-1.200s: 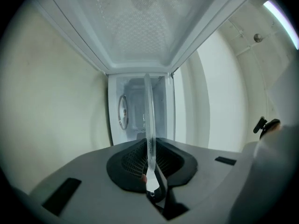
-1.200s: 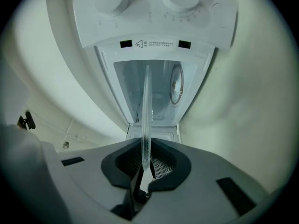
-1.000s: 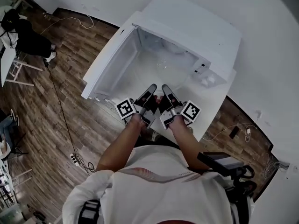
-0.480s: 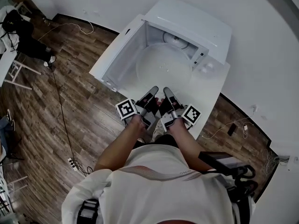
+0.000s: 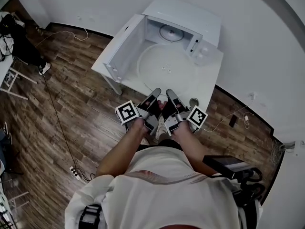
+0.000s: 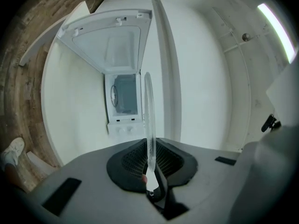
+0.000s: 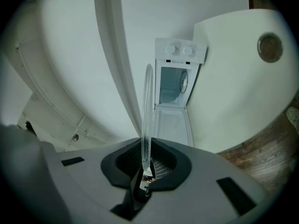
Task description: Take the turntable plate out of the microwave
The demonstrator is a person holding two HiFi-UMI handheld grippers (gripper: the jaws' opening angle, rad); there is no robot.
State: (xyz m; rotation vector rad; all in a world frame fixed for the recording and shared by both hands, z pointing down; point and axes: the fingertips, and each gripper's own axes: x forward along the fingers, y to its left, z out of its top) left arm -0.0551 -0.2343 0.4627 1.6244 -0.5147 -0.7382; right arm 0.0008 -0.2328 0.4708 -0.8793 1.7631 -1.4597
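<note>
Since the earlier frames the turntable plate (image 5: 164, 68) has come out of the cavity toward the person, and both tools have drawn back with it. It now sits fully outside, spread over the desk (image 5: 207, 78) in front of the open microwave (image 5: 190, 18). The left tool (image 5: 155, 91) and the right tool (image 5: 170, 92) are each clamped narrow on the near rim, side by side and close together. Each tool's own view shows the glass edge pinched between its pads, left (image 6: 150, 181) and right (image 7: 144, 171), with the clear disc (image 6: 148, 125) (image 7: 147, 111) running out ahead toward the microwave (image 6: 122, 101) (image 7: 175, 83). Whether the far edge rides clear of the desk top cannot be told from these views. Inside the cavity only the roller ring (image 5: 169, 32) remains, and the door (image 5: 119, 46) stands swung wide on the left. Doing this step well probably means treating the plate as a heavy, slick glass sheet held by one edge. Both tools should stay at the same height and angle so that no twist loads the rim, and the grip should hold firm while the pull stays slow and level so the far side does not sag. The near rim already reaches the desk's front edge above the wooden floor (image 5: 71, 113), so it is safer to lower the plate onto the desk than to carry it further out.
</note>
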